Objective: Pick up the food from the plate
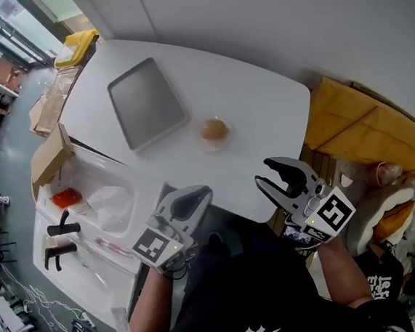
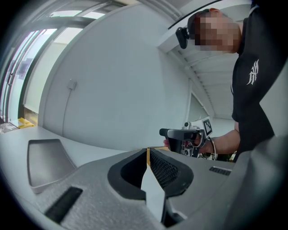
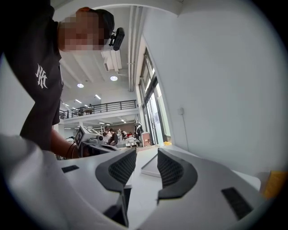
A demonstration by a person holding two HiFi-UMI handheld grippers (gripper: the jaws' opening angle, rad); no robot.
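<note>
A round brown piece of food point(image 1: 213, 129) sits on a small clear plate point(image 1: 202, 145) near the middle of the white table point(image 1: 260, 105). Both grippers hover at the table's near edge, short of the plate. My left gripper point(image 1: 201, 193) is shut with nothing in it; in its own view the jaw tips point(image 2: 147, 157) meet. My right gripper point(image 1: 265, 173) stands open and empty, and daylight shows between its pads point(image 3: 140, 166). Neither gripper view shows the food.
A grey tray point(image 1: 146, 102) lies beyond the plate to the left, also seen as the tray point(image 2: 45, 161) in the left gripper view. A white sink point(image 1: 90, 231) with a black tap point(image 1: 60, 230) lies left. Cardboard boxes point(image 1: 364, 128) stand right of the table.
</note>
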